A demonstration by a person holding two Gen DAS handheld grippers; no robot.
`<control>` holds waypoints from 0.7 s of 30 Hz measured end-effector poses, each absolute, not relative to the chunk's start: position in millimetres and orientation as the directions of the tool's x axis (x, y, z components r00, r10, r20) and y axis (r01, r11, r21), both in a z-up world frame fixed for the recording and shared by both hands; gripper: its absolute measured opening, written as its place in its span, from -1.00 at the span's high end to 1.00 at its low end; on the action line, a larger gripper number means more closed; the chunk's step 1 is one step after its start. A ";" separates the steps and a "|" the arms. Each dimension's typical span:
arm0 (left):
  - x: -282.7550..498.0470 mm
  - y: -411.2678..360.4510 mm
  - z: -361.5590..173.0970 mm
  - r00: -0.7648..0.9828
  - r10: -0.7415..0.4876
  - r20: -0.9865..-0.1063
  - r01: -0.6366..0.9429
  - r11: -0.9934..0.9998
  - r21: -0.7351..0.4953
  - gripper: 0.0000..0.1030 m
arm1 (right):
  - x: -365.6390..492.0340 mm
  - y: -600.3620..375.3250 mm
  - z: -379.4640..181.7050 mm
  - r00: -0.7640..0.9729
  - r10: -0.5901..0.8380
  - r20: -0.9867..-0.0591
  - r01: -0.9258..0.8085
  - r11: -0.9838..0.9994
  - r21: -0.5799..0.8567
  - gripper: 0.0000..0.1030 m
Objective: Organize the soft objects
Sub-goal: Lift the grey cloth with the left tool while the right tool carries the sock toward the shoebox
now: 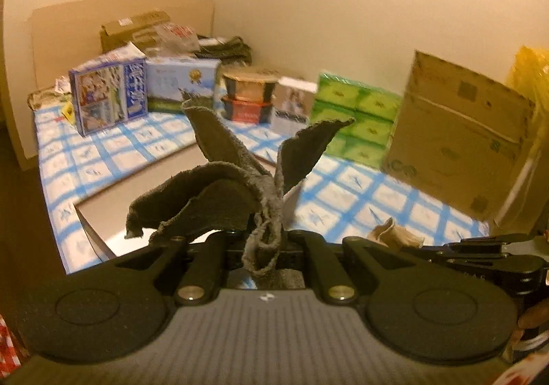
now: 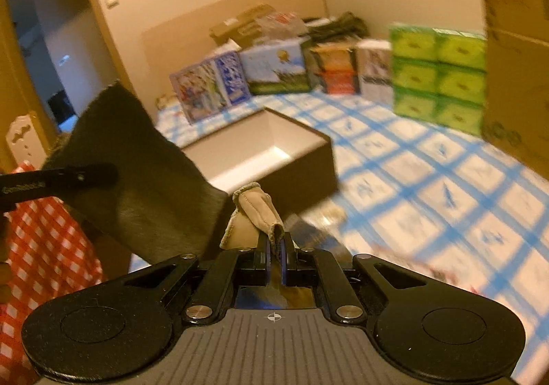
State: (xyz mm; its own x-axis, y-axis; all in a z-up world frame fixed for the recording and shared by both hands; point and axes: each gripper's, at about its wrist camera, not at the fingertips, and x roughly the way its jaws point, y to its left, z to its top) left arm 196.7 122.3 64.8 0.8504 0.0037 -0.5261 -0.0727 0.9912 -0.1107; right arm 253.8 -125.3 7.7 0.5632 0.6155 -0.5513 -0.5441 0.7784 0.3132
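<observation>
**Two cloths held above the checked sheet**

While the grey cloth (image 1: 240, 179) is pinched at a bunched fold between the closed fingers of the left gripper (image 1: 266, 241), its loose flaps are seen splaying upward and outward (frayed along the edges). The beige cloth (image 2: 255, 210) is clamped in the same way by the right gripper (image 2: 274, 244), whose blue-padded fingers are shut on its hem. Both cloths are held in the air, near each other, in front of an open brown box (image 2: 274, 152) with a pale interior. The box is set on a blue-and-white checked sheet (image 2: 429, 186). Farther back, printed cartons (image 1: 109, 93), green tissue packs (image 1: 357, 117) and a large cardboard box (image 1: 459, 148) are lined up by the wall
</observation>
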 end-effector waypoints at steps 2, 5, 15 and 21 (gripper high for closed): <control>207.2 131.8 70.5 0.858 0.027 -0.514 -0.094 0.990 -0.106 0.90 | 264.2 -109.7 15.0 0.560 0.631 -0.537 -0.566 0.765 0.309 0.89; 223.1 146.4 75.6 0.862 0.061 -0.502 -0.126 0.988 -0.095 0.90 | 281.6 -86.4 21.3 0.554 0.645 -0.527 -0.590 0.750 0.299 0.89; 280.8 194.3 55.7 0.827 0.156 -0.540 -0.228 0.971 -0.068 0.90 | 342.6 -17.9 18.4 0.519 0.674 -0.525 -0.635 0.716 0.292 0.89; 310.6 219.6 28.8 0.787 0.175 -0.592 -0.269 0.960 -0.074 0.90 | 378.4 23.4 5.9 0.495 0.676 -0.545 -0.654 0.703 0.278 0.89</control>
State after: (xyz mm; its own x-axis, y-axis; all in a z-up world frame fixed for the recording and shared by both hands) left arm 310.6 219.6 28.8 0.7867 0.1751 -0.5920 -0.2694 0.9602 -0.0740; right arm 378.4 23.4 5.9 0.4952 0.6762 -0.5454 -0.6540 0.7034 0.2784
